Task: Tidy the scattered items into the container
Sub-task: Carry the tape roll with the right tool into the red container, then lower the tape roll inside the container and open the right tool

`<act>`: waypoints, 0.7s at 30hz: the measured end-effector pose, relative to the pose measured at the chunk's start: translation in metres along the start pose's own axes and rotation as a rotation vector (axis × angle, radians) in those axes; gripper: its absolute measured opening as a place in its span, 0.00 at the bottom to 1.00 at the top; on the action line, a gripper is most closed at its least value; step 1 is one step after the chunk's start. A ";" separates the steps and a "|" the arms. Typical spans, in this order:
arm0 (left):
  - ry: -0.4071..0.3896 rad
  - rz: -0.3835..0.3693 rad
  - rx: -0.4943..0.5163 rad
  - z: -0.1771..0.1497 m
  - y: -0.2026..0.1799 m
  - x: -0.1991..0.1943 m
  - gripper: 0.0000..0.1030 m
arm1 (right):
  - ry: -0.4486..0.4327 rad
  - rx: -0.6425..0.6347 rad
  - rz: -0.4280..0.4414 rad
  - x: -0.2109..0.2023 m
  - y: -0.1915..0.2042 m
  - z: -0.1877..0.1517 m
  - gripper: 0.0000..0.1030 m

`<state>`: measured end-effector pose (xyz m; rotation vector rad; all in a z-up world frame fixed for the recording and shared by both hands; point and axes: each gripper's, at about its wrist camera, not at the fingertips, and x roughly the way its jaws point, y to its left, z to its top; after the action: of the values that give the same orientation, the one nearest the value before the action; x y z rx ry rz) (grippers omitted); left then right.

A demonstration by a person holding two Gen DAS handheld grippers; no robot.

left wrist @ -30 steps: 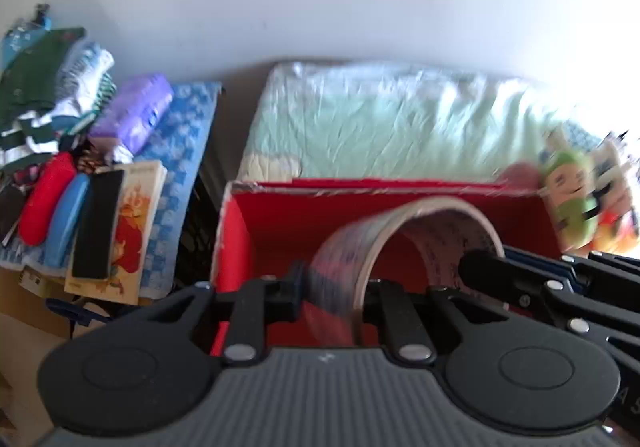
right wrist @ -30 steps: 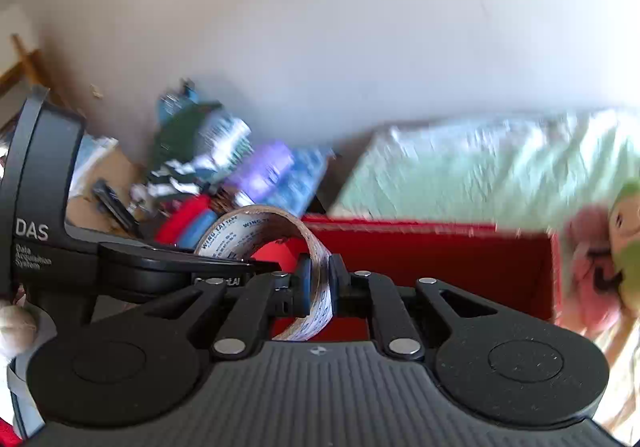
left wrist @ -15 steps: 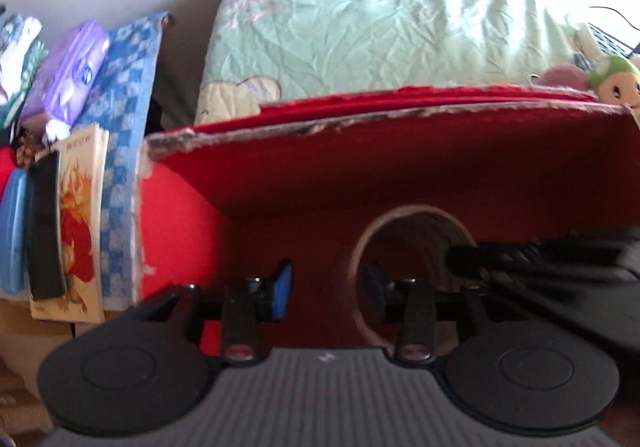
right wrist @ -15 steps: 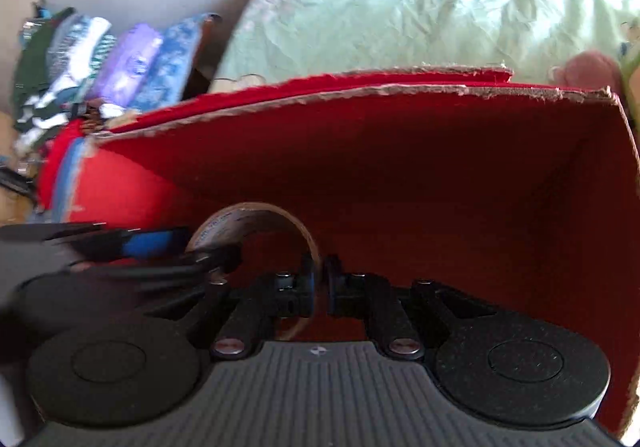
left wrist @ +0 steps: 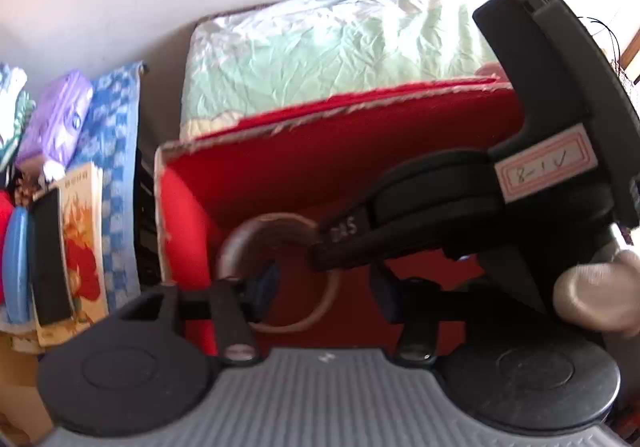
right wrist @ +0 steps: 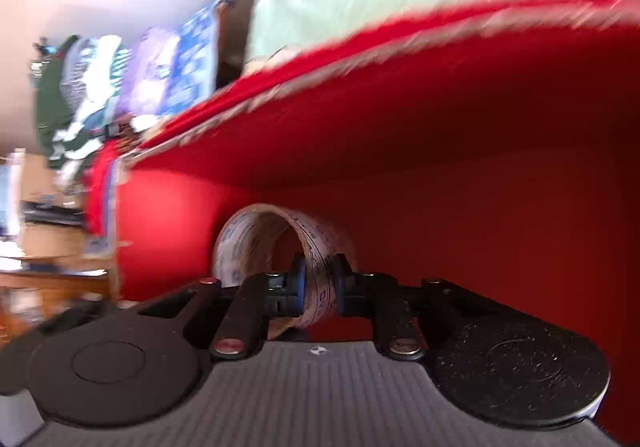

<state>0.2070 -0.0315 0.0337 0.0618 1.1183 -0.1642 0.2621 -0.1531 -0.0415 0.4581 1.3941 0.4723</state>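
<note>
A roll of printed tape point(left wrist: 276, 221) stands on edge low inside the red box point(left wrist: 360, 167). My left gripper point(left wrist: 324, 293) is open and its jaws are opening. Its left finger point(left wrist: 260, 287) sits inside the ring and its right finger stands well clear. The right gripper point(left wrist: 320, 251) reaches in from the right to the ring's top. In the right wrist view the tape roll point(right wrist: 240, 247) has its band between the fingers of my right gripper point(right wrist: 320, 287). Those jaws are opening, wider than the thin band. The red box point(right wrist: 440, 167) fills that view.
A pale green pillow point(left wrist: 340, 47) lies behind the box. To the left are a blue checked cloth point(left wrist: 116, 127), a purple pack point(left wrist: 56, 119), a picture book point(left wrist: 84, 247) and a black bar point(left wrist: 48, 259). A person's fingers point(left wrist: 596, 295) hold the right gripper.
Both grippers have sunk into the red box with the tape roll. The left jaws let go and spread wide. The right jaws have parted from their tight pinch, and the right gripper has rolled.
</note>
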 end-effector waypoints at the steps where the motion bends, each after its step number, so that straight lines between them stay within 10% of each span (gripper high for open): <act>1: -0.005 0.010 -0.006 -0.001 0.002 0.000 0.47 | 0.001 0.019 0.004 0.002 -0.003 0.000 0.22; 21: -0.084 0.147 0.048 -0.010 -0.015 0.008 0.60 | -0.128 -0.088 -0.035 -0.032 -0.010 -0.006 0.30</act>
<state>0.1990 -0.0454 0.0225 0.1777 1.0220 -0.0612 0.2528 -0.1793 -0.0221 0.3856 1.2508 0.4659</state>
